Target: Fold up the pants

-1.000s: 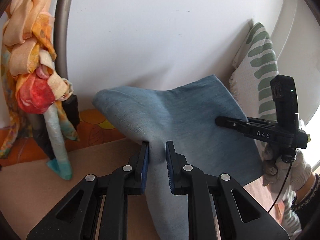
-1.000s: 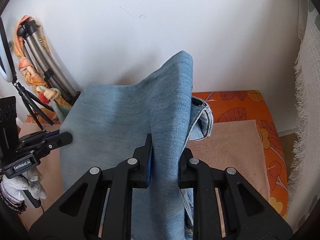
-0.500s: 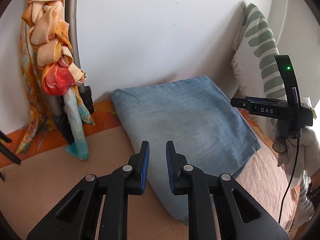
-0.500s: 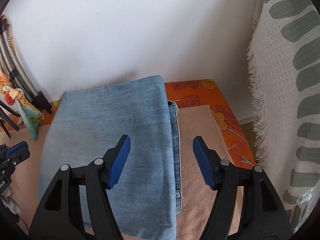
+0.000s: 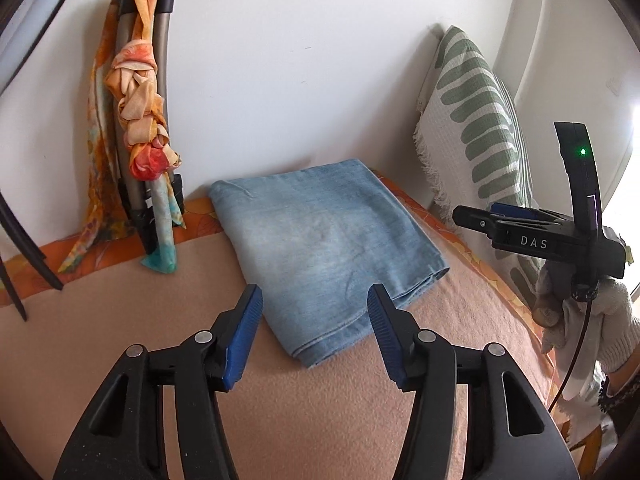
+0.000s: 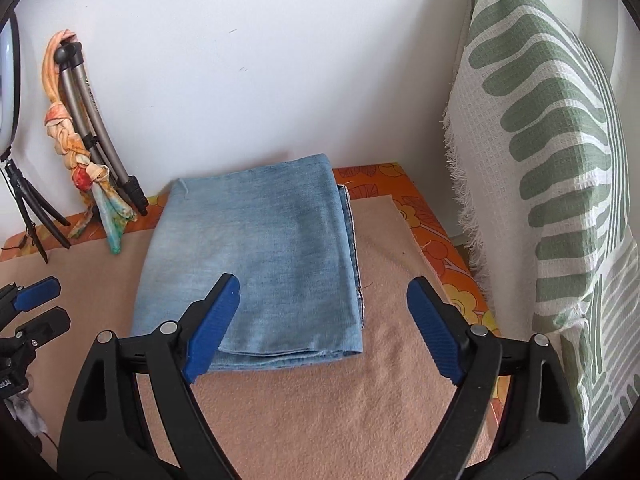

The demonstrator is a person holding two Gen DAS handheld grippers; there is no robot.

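One folded pair of pants (image 6: 256, 264) lies flat on the blanket (image 6: 340, 412); two hand-held grippers, left hand-held gripper (image 5: 314, 334) and right hand-held gripper (image 6: 322, 328), gape released; perhaps four denim layers.

Both views bright, soft daylight, no harsh shadows. Left wrist: blown-out highlight at the far right edge, light coming from that side. Heavy fisheye: wall (image 6: 280, 60) lines bow, dark vignette in corners. Denim pants (image 5: 320, 236) sharp mid-frame; near fingers (image 6: 212, 320) slightly soft. No motion blur.
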